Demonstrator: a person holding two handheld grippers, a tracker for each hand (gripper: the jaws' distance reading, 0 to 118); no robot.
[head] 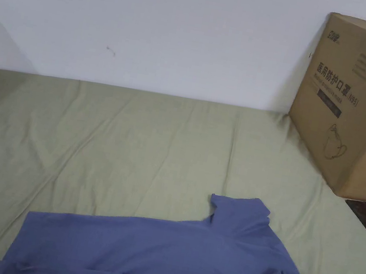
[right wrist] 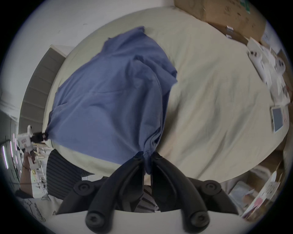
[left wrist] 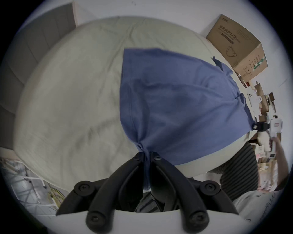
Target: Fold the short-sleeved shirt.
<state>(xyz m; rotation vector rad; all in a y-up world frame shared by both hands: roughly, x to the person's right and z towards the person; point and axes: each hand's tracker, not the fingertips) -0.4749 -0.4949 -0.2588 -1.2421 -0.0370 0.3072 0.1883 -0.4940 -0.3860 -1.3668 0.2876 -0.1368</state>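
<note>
I see both claws clamped on the blue shirt (head: 166, 255): left claw (left wrist: 146, 156) and right claw (right wrist: 146, 154) each pinch a near corner. Shirt spread over bed (head: 134, 136); closed cardboard box (head: 358, 107) far right.

"N95" on cardboard box (head: 354, 107)

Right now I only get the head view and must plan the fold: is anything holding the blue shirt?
Observer: Yes. The left gripper is shut on a bunched corner of the shirt.
Operator: And the other side?
Observer: The right gripper is shut on another corner, with fabric hanging between its jaws.
Operator: Is the near edge lying on the bed?
Observer: No. It stretches between both grippers, lifted above the green sheet.
</note>
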